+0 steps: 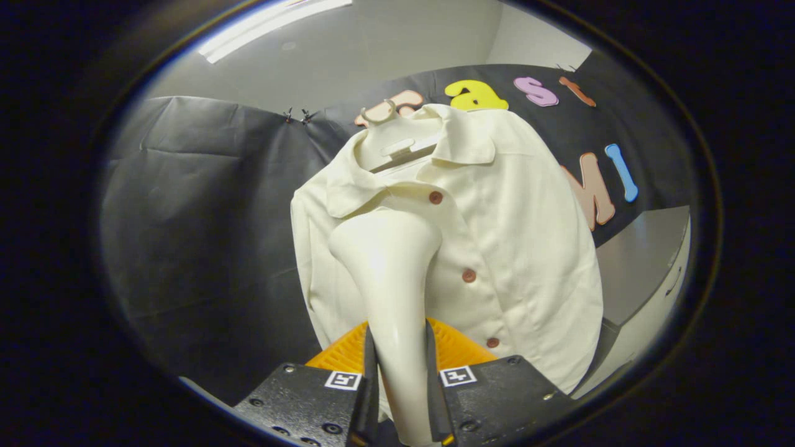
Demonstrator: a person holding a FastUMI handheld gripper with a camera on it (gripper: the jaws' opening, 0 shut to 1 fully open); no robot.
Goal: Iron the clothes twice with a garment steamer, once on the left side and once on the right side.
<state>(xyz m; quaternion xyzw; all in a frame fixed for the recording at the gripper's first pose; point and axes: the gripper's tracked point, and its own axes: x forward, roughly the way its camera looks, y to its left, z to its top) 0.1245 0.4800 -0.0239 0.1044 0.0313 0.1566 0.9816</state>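
A cream button-up shirt (pixel 515 248) hangs on a white hanger (pixel 397 149) against the black cloth wall, its brown buttons (pixel 469 275) running down the front. My gripper (pixel 400 366) is shut on the handle of a cream garment steamer (pixel 388 273), with both fingers pressing its sides. The steamer's wide head (pixel 385 239) stands upright beyond the fingers. It lies over the shirt's left half, just below the collar and beside the button row. Whether the head touches the cloth I cannot tell.
An orange ribbed part (pixel 456 347) sits behind the fingers, low in front of the shirt's hem. A grey surface with a white edge (pixel 646 267) stands beside the shirt on the right. The black cloth wall (pixel 205 217) spreads behind and to the left.
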